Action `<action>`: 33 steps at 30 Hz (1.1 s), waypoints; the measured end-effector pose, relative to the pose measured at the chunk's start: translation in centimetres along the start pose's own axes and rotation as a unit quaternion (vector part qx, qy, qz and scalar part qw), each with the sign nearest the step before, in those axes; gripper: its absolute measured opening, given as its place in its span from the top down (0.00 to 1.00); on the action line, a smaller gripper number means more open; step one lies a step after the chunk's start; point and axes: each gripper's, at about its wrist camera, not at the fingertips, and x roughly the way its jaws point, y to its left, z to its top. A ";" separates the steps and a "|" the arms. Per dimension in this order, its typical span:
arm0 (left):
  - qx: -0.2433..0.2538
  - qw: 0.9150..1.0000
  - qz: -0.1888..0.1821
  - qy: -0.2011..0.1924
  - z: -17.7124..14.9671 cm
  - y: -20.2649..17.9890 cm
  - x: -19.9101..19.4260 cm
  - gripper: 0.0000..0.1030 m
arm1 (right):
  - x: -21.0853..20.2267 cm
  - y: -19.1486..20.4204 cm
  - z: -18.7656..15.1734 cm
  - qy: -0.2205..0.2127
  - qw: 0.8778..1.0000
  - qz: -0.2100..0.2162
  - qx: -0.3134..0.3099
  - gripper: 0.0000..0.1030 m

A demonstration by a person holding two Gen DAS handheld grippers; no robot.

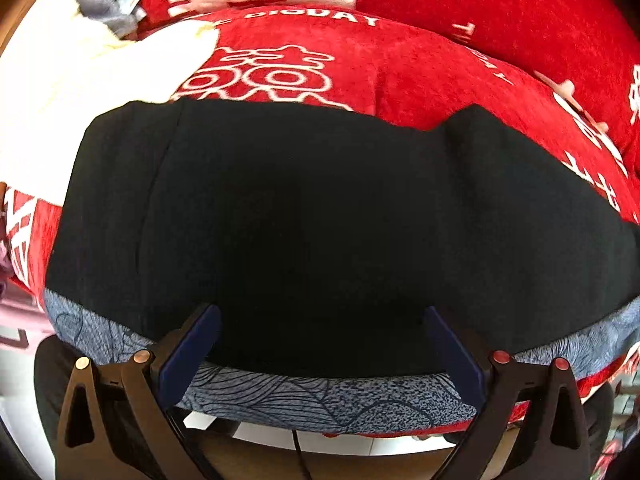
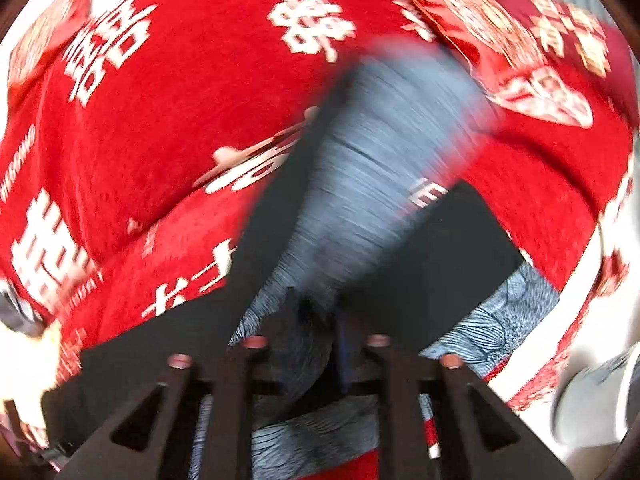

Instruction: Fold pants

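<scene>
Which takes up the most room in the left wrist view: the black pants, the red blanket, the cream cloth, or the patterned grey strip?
As they look here:
1. black pants
2. red blanket, a close second
3. cream cloth
4. patterned grey strip

The last two look similar, and the fisheye stretches them, so that order is unsure.

Both fisheye views bow hard at their dark rims, the left wrist view bright and sharp with blown-out whites far left of the tongs, the right smeared by motion blur (worst ahead of the tongs).
</scene>
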 end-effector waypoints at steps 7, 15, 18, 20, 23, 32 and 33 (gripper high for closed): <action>-0.014 1.000 0.001 0.006 0.2 0.7 -0.3 0.01 | 2.9 -4.9 1.2 -0.005 0.990 0.081 0.119 0.20; 0.001 1.000 0.019 0.007 0.3 0.1 0.1 0.01 | 4.4 -8.5 2.4 -0.008 0.985 0.080 0.154 0.79; -0.010 1.000 0.020 -0.001 0.4 0.5 -0.3 0.01 | 1.7 -6.8 4.1 0.004 0.993 0.068 0.099 0.93; -0.023 1.000 0.015 -0.007 0.6 1.2 -0.8 0.01 | -2.4 -4.5 4.8 -0.035 0.997 0.060 0.045 0.93; -0.031 0.999 0.002 -0.014 0.9 1.6 -1.5 0.01 | -6.6 -3.1 5.0 -0.077 0.995 0.060 0.021 0.93; 0.008 1.000 0.009 0.002 0.5 0.5 -0.9 0.01 | 1.2 -7.0 0.7 0.031 0.997 -0.068 -0.012 0.93; 0.010 1.000 0.010 0.002 0.4 0.4 -0.9 0.01 | 1.3 -7.1 0.5 0.031 0.997 -0.070 -0.009 0.93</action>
